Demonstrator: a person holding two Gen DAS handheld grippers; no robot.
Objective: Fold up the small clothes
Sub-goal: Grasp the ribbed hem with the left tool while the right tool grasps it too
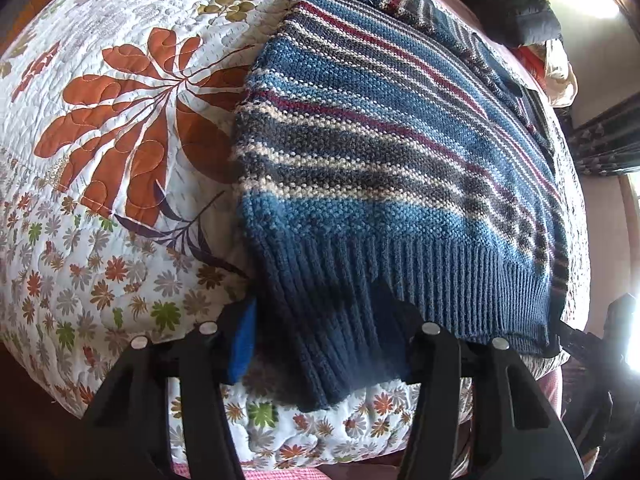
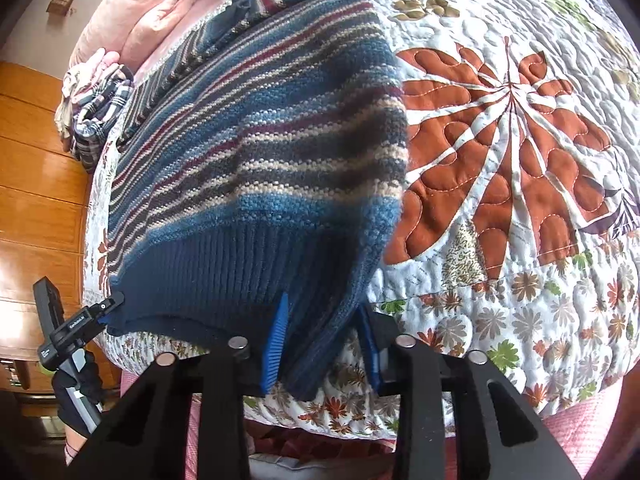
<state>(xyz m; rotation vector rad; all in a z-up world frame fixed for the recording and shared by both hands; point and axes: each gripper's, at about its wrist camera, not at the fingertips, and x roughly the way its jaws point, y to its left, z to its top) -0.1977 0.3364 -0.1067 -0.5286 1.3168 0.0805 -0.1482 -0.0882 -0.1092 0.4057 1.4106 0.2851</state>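
Sweater: we have the striped knit sweater lying on the quilt of the bed, its dark ribbed hem toward us at the near edge.
Left tongs: our left tongs sit at one hem corner with knit between the fingers, which look too wide apart to be pinching; we cannot tell whether they grip.
Right tongs: our right tongs have the other hem corner bunched between the blue pads; it looks pinched, though we judge that only from the gathered cloth.
Slip risk: thick, stretchy rib could slide out of one tong if we lift unevenly, and the fold would land crooked.
Drag risk: pulling low across the quilt could rumple it and skew the sweater's far end.
Near edge: the hem lies close to the bed's edge; a dropped corner may hang over.
Far clutter: a plaid garment and pink bedding lie beyond the collar, so we should not carry the hem too far.
Open room: bare quilt beside the sweater gives us space.
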